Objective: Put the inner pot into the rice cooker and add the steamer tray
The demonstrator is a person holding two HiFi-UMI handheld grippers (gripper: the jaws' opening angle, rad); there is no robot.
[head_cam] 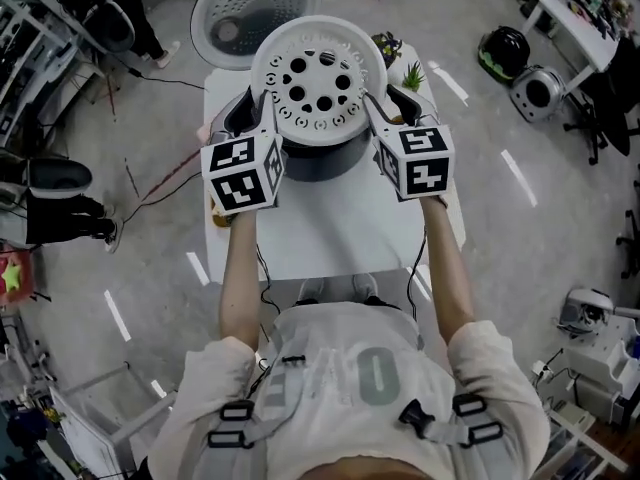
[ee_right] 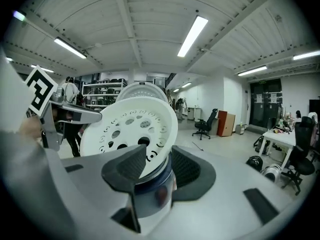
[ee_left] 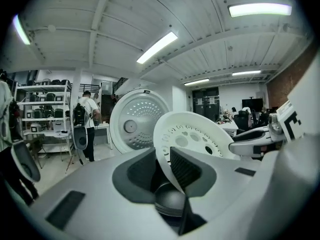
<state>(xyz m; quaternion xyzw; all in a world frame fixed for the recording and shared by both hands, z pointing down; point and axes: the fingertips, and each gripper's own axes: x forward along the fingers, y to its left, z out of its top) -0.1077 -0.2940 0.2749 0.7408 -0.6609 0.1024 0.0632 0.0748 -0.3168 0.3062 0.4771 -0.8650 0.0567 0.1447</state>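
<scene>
Pot + tray are stacked: white perforated steamer tray (head_cam: 318, 80) sits on top of the dark inner pot (head_cam: 322, 160). What's inside the pot is hidden by the tray.

Both are held between the two grippers, over the far end of the white tabletop (head_cam: 335, 233).
- left gripper (head_cam: 256, 116): jaws closed on the tray rim, left side. Pot wall shows just below the pads (ee_left: 186, 165).
- right gripper (head_cam: 386, 108): jaws clamped on the pot wall on the right side, with the tray edge running between the pads too.

Rice cooker: only the open lid (head_cam: 252, 8) is visible, upright beyond the tray. The cooker body is behind the tray and pot, so I can't see it.

Around:
- two small green plants (head_cam: 404, 66) at the far right of the tabletop, just beside the right gripper
- person standing by shelving (ee_left: 44, 106) off to the left
- office chair (ee_right: 204, 125) well away on the right
</scene>
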